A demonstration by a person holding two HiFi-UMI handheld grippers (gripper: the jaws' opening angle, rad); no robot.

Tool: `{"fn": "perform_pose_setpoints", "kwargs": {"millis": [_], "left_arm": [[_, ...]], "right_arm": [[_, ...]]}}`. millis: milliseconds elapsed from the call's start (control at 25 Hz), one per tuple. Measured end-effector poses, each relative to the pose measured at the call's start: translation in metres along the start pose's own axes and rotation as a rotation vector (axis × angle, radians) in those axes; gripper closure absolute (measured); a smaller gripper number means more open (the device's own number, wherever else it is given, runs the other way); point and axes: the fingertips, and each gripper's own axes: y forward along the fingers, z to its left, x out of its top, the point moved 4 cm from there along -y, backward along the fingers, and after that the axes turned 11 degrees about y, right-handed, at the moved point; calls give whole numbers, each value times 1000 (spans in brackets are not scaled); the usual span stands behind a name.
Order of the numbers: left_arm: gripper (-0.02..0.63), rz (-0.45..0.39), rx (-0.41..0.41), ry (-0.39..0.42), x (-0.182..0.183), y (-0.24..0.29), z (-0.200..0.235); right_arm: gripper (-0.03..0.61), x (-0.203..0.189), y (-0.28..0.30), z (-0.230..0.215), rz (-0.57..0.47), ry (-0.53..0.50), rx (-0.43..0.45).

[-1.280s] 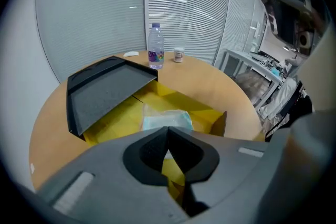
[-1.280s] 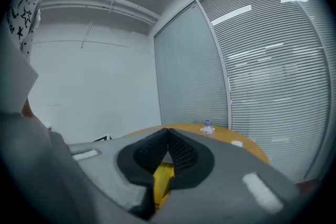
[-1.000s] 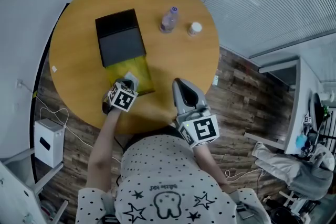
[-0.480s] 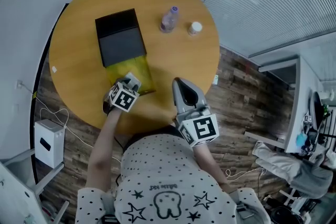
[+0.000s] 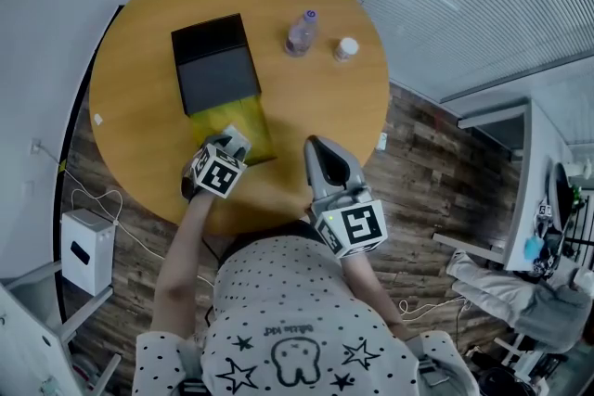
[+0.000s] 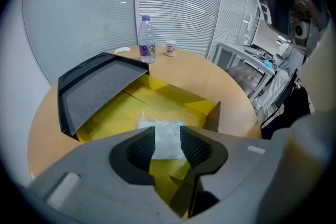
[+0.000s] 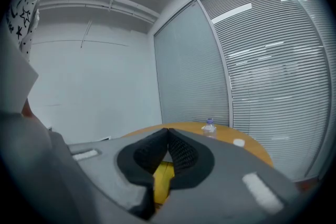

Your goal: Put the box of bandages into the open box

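The box of bandages (image 6: 163,126), a pale packet, lies flat on the yellow floor of the open box (image 6: 173,97), near its front end. Its long axis seems to run away from the left gripper (image 6: 168,136) toward the raised black lid (image 6: 100,86), though the jaws cover its near end. The left gripper's 2 jaws have just been opening and stand apart, the packet below the gap, not pressed by either pad.

The head view hides the packet under the left gripper (image 5: 232,142); it shows the open box (image 5: 237,118) lying lengthwise across the round table (image 5: 139,134). The right gripper (image 5: 316,146) sits at the table's near edge, beside the box. The right gripper (image 7: 168,131) view shows its jaws closed together on nothing.
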Motion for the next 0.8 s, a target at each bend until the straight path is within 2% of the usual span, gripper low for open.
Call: {"fn": "perform_pose_setpoints", "kwargs": {"millis": [80,520,800], "left_arm": [[456,-1,2,2,1,-2,-1],[572,-53,80,-7,8,-21,2],[603,-115,167,0,16,-48,4]], "right_arm": [[574,0,-1,1,-1,0,1],[574,-2,-11,7,-9,1,13],[574,-1,-22,12,-21,-3,22]]}}
